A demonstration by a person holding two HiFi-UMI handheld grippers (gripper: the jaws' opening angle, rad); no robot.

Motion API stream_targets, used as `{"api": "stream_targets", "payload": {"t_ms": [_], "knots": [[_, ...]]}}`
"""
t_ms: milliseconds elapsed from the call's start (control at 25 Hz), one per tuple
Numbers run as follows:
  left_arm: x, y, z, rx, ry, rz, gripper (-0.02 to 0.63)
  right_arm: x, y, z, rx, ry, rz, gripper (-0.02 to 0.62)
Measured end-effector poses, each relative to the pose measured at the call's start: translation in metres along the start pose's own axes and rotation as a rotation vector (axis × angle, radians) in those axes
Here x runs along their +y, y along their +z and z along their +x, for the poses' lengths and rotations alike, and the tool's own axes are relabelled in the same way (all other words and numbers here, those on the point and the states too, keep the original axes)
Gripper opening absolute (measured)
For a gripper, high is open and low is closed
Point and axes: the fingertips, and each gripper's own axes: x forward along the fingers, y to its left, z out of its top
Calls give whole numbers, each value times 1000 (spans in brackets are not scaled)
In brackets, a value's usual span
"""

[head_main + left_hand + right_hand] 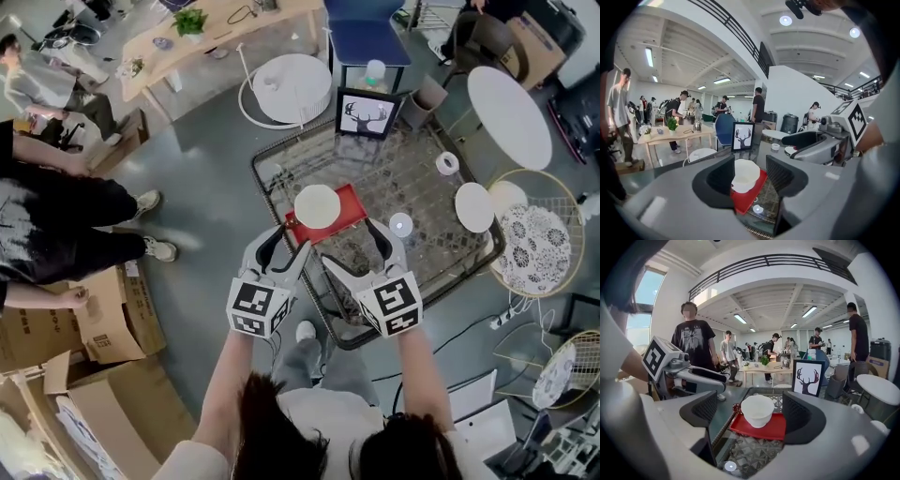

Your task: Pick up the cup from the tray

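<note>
A white cup [317, 206] stands upright on a red tray [349, 208], which lies on the glass-topped wire table [427, 258]. My left gripper [287, 246] is open at the tray's near left corner. My right gripper [361, 251] is open just in front of the tray's near edge. In the left gripper view the cup [743, 174] and tray [749, 196] show in the gap of the open left gripper [751, 172], beyond the tips. In the right gripper view the cup [758, 411] sits on the tray [764, 427] ahead of the open right gripper [750, 411]. Neither gripper holds anything.
On the table stand a framed deer picture [366, 113], a small white roll [447, 162], a white disc [474, 207] and a small round lid [401, 224]. A white round table [509, 114] is at the right. People and cardboard boxes [103, 323] are at the left.
</note>
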Motion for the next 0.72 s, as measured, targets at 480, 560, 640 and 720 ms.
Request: {"api": "stream_targets", "payload": {"t_ms": [480,560,640,720], "knots": [[48,-74,50,183,-30,177,268,-43,-70,66,66,-48,24,472],[52,-81,58,194,-45,222,268,-39,-76,75,77,-20,6,474],[55,-82,62,181,-55,223,268,-34,-84,80,87,0,-5,474],[62,-81,66,169,-59,233,268,-29,-91,87,90,12,-12,476]]}}
